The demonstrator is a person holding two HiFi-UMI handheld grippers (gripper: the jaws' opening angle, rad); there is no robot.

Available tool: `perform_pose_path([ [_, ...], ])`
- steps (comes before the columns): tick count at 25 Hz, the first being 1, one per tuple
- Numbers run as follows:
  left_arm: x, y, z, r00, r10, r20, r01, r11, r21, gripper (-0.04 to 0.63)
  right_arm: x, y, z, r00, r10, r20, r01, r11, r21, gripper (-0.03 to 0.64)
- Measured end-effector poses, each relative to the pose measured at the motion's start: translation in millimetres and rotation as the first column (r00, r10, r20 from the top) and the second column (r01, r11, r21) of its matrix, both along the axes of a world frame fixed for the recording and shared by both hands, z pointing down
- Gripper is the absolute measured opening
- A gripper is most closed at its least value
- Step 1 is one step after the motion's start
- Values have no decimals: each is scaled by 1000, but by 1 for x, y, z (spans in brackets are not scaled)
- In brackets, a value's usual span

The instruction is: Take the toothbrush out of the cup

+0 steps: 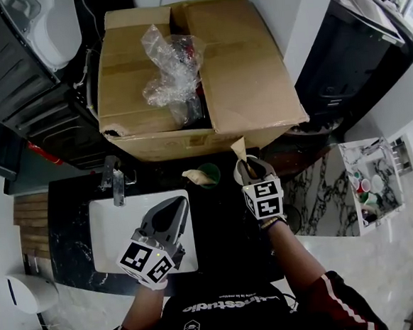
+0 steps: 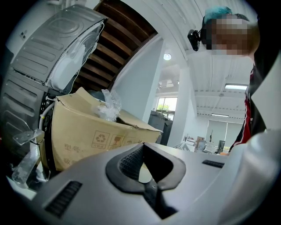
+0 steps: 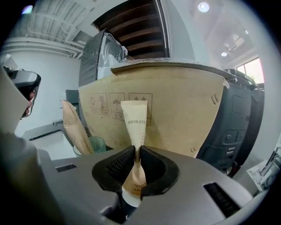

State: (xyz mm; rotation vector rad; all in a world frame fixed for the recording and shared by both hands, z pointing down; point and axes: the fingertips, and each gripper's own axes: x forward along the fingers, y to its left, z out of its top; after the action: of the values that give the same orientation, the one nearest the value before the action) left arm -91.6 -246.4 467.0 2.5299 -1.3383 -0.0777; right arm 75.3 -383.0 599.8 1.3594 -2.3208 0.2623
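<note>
A small green cup (image 1: 210,175) stands on the black counter in front of the cardboard box, and a paper-wrapped toothbrush (image 1: 193,174) leans out of it to the left. In the right gripper view the same cup (image 3: 95,144) and wrapped toothbrush (image 3: 73,127) stand at the left. My right gripper (image 1: 248,166) is just right of the cup, shut on a second paper-wrapped toothbrush (image 3: 136,127) that stands upright between its pads (image 3: 120,163), clear of the cup. My left gripper (image 1: 170,208) hovers over the white sink, shut and empty (image 2: 142,149).
A large open cardboard box (image 1: 245,72) with crumpled clear plastic (image 1: 174,67) fills the back of the counter. A white sink (image 1: 115,228) with a metal faucet (image 1: 114,179) lies at the left. A white tray (image 1: 371,156) of small items sits at the right.
</note>
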Motion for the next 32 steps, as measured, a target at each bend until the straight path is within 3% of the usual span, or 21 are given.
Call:
perform_pose_path([
  [16,2,16,-14,1000,-4,-8,4,999,33,15,12,11,-22,1000,19,17,-19,998,52,58],
  [32,5,39,-39,1000,21,-17,-19,995,98,15,18,44,-118,997,9,72,-25,972,234,55],
])
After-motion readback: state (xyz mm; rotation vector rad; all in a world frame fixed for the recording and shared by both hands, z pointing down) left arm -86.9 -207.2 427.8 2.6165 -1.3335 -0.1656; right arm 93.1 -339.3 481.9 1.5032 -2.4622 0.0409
